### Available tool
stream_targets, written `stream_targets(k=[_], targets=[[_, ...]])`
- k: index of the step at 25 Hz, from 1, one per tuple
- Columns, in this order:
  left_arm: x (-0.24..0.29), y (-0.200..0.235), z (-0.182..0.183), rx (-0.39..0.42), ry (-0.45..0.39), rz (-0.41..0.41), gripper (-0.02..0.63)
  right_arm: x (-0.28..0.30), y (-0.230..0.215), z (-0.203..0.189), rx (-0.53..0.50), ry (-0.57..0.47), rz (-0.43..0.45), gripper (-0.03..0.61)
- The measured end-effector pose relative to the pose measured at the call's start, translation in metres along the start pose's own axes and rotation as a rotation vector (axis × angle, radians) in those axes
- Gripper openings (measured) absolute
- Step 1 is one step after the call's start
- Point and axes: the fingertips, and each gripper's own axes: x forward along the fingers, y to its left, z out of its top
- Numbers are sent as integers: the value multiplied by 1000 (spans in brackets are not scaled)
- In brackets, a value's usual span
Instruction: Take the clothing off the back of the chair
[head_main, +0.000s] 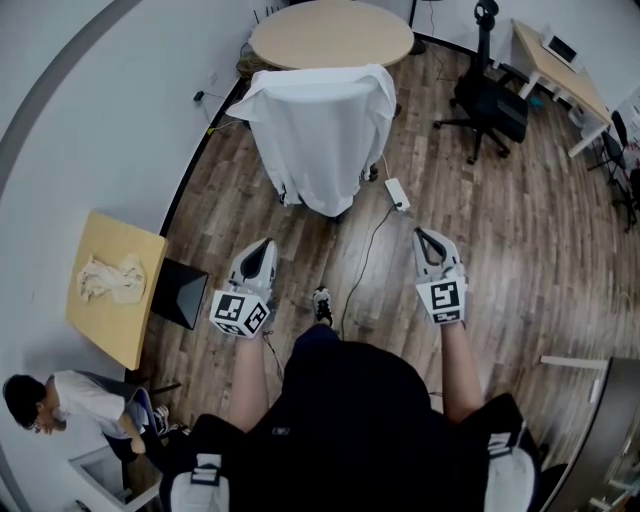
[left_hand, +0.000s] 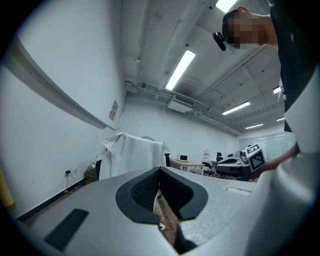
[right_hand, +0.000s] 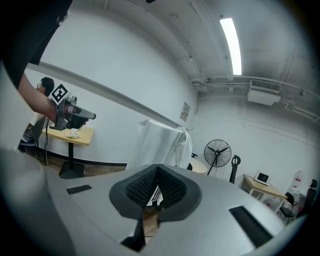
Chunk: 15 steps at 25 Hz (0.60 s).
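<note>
A white garment (head_main: 320, 130) hangs over the back of a chair, covering it almost to the floor, just in front of a round table. Both grippers are held out level and well short of it, over the wood floor. My left gripper (head_main: 264, 247) is shut with nothing in it, its pads meeting at the tip in the left gripper view (left_hand: 159, 170), where the garment (left_hand: 131, 152) shows ahead. My right gripper (head_main: 426, 237) is also shut and holds nothing (right_hand: 158, 168); the garment (right_hand: 162, 145) stands beyond its tips.
A round wooden table (head_main: 330, 35) is behind the chair. A black office chair (head_main: 490, 95) and a desk (head_main: 560, 70) stand at the right. A power strip (head_main: 397, 193) with its cable lies on the floor. A small table (head_main: 115, 285) holds a crumpled cloth; a person (head_main: 70, 400) sits at lower left.
</note>
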Motion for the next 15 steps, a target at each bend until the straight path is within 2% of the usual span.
stream_targets(k=[15], targets=[[62,75,6,-10,25,-14,2,88,-10,2,24,45,-23,-6]])
